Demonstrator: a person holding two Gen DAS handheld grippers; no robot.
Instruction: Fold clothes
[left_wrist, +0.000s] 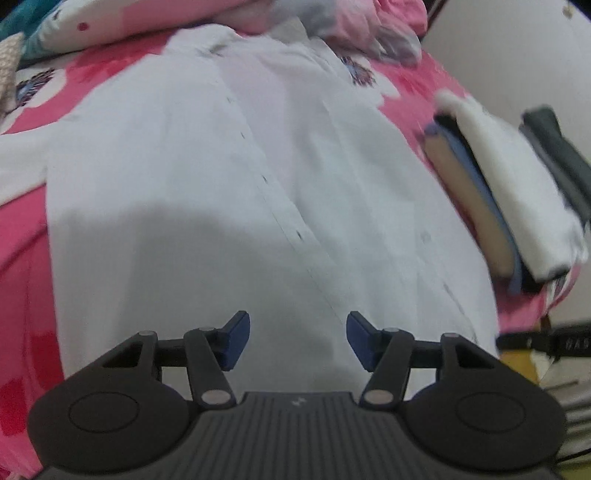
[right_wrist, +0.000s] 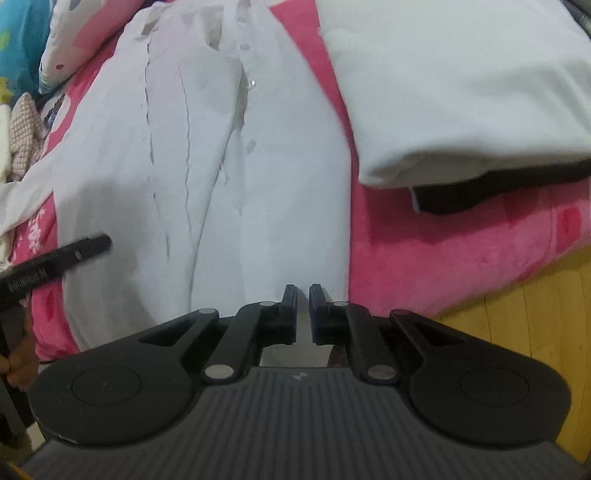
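Observation:
A white button-front shirt (left_wrist: 229, 177) lies spread flat on a pink flowered blanket (left_wrist: 33, 280), its placket running up the middle. My left gripper (left_wrist: 298, 332) hovers over the shirt's lower part, open, with nothing between its blue pads. In the right wrist view the same shirt (right_wrist: 207, 166) stretches away from me. My right gripper (right_wrist: 303, 297) sits over its near hem by the bed's edge. Its fingers are almost together with only a thin slit between them, and no cloth is caught there.
A stack of folded clothes (left_wrist: 506, 192), white on top, lies right of the shirt; the white fold (right_wrist: 461, 92) rests on a dark garment (right_wrist: 498, 190). Pillows (left_wrist: 122, 26) at the far end. A hand (right_wrist: 16, 358) holds a black bar (right_wrist: 59, 258). Wooden floor (right_wrist: 535, 317) beyond the bed edge.

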